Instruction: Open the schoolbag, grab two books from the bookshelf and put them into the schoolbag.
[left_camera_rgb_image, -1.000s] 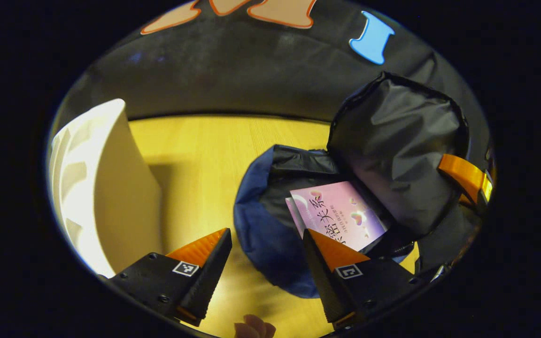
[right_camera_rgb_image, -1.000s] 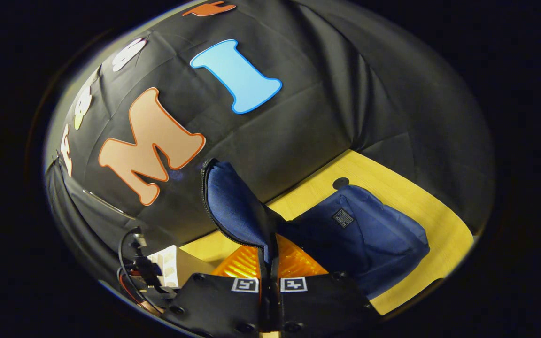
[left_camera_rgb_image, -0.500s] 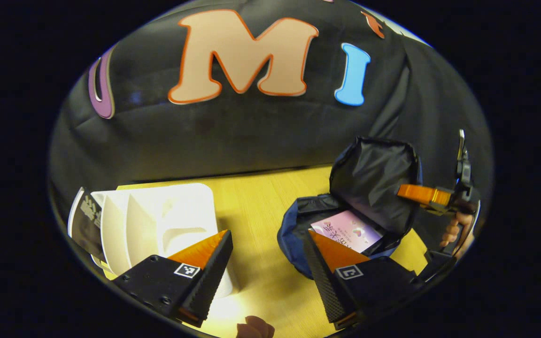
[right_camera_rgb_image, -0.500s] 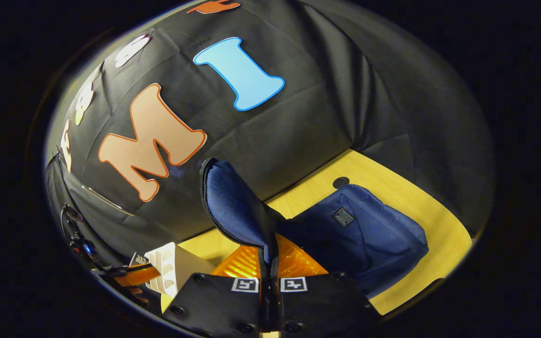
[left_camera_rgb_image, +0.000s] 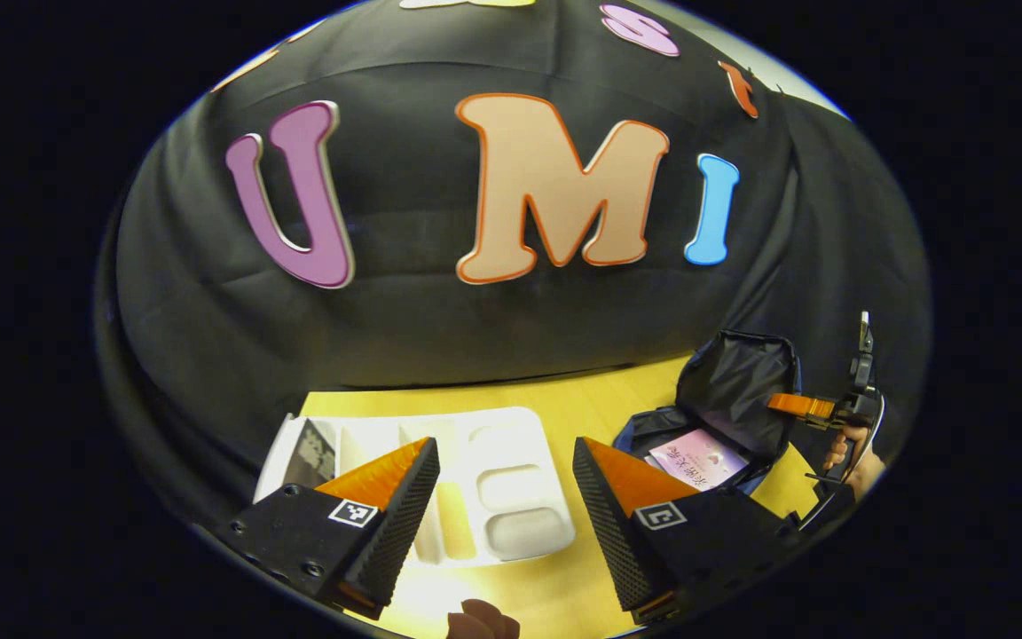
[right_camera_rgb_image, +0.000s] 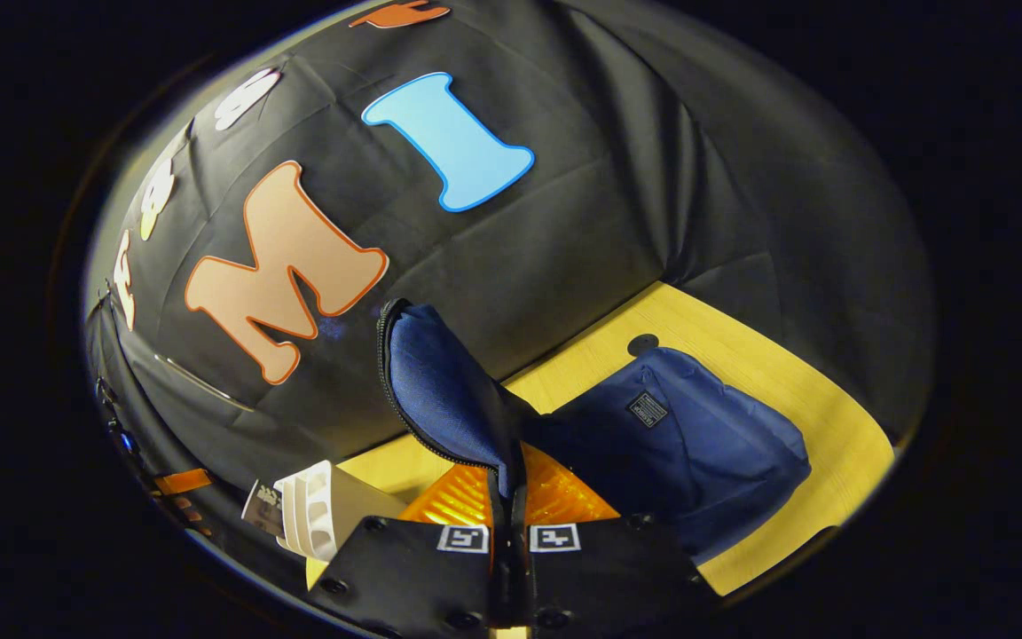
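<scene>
L gripper (left_camera_rgb_image: 506, 484) jaws wide & empty w/ bookshelf (left_camera_rgb_image: 493, 497) between/just beyond them, R gripper (right_camera_rgb_image: 508, 497) pinching schoolbag (right_camera_rgb_image: 680, 453) flap (right_camera_rgb_image: 444, 390) up w/ 1 book (left_camera_rgb_image: 697, 457) inside; if R's pinch slips, flap likely drops & blocks book 2.

Yellow wooden table (left_camera_rgb_image: 555, 404), small dark round spot (right_camera_rgb_image: 643, 343) on it near the wall

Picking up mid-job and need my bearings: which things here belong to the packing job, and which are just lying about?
Job:
- schoolbag, flap pinched up by the right gripper
- pink book already inside
- white bookshelf with a dark book at its end
- left gripper, open

Lying about:
- small black disc on the table
</scene>
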{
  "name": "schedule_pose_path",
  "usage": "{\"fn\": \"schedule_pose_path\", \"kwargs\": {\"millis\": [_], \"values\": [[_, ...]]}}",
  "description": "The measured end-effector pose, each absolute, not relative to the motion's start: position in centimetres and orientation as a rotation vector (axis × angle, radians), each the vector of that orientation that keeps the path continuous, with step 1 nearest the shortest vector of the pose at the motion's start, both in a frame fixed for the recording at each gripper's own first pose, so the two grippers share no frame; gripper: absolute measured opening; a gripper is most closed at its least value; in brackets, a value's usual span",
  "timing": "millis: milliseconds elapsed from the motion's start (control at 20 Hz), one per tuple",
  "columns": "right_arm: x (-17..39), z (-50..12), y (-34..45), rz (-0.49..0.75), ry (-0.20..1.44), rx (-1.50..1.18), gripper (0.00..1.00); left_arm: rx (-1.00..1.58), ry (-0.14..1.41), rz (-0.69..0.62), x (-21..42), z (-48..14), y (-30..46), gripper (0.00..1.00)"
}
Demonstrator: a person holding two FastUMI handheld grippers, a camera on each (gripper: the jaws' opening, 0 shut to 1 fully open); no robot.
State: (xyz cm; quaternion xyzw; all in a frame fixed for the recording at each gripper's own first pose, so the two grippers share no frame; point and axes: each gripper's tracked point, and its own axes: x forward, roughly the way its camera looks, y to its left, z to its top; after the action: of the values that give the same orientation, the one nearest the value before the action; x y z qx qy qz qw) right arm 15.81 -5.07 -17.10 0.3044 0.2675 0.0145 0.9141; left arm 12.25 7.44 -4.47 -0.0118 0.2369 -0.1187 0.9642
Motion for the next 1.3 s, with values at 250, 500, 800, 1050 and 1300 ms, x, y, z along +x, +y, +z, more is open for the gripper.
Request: {"fn": "schedule_pose_path", "kwargs": {"millis": [250,500,800,1050,1300], "values": [[15.9,-17.1,-5.2,0.016,0.553,0.627,0.05,-0.068,0.530,-0.208,11.9,-4.2,13.6,0.89],[15.9,-17.1,-5.1,0.002,0.560,0.616,0.05,-0.106,0.620,-0.143,12.6,-6.9,19.8,0.89],[16.0,-17.4,-4.4,-0.004,0.574,0.596,0.03,-0.147,0.720,-0.080,15.1,-13.2,23.4,0.89],[15.7,-17.2,-4.4,-0.008,0.574,0.585,0.03,-0.132,0.809,-0.047,17.5,-17.8,25.2,0.90],[15.5,-17.2,-4.9,-0.021,0.571,0.594,0.03,-0.182,0.886,-0.011,18.5,-21.7,25.8,0.90]]}}
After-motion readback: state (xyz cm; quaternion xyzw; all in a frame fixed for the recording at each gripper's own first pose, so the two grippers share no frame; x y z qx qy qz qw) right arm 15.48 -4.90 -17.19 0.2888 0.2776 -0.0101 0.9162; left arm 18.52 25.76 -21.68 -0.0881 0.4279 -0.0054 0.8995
